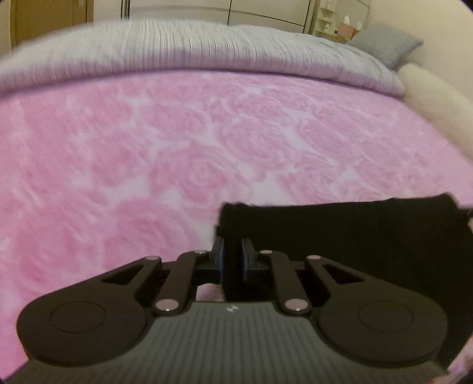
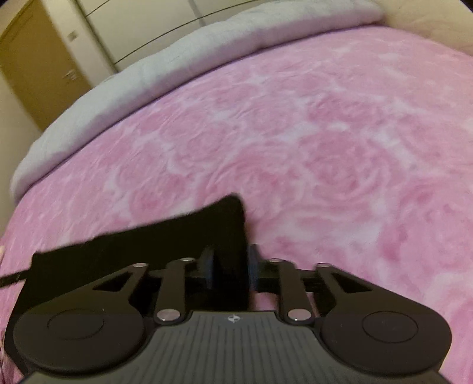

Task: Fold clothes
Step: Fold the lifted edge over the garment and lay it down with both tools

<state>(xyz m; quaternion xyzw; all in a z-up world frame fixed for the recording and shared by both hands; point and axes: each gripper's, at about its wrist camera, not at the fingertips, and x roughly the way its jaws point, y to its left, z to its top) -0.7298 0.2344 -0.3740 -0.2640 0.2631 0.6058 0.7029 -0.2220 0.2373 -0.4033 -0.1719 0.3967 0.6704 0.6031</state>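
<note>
Closest to each lens is your own tool: your left hand-held gripper (image 1: pixel 232 255) has its blue-padded fingers clamped on a corner of the black garment (image 1: pixel 348 236), fabric pinched between the pads. From that pinch the cloth runs off toward your right side, a dark sheet with a fairly straight top edge, held above the pink blanket (image 1: pixel 147 153).

Right wrist view, same story mirrored. Your right hand-held gripper (image 2: pixel 230 267) is clenched on the opposite corner of the black garment (image 2: pixel 142 245); the cloth fills the gap between the fingers and stretches away to your left, top edge sloping down from the grip. A thin dark strip sticks out past the garment's far lower corner; can't tell what it is.

So the garment hangs spread between your two grippers, over the near part of the pink blanket (image 2: pixel 325 141); whether its lower part touches the blanket is hidden by the gripper bodies.

Beyond the pink blanket's far edge lies a grey ribbed duvet (image 1: pixel 183 50), with a grey pillow (image 1: pixel 384 44) at its right end. Behind the duvet are pale wardrobe doors (image 1: pixel 266 11), and right of those a small shelf with bottles (image 1: pixel 328 17), contents too small to read. Frames are blurry.
</note>
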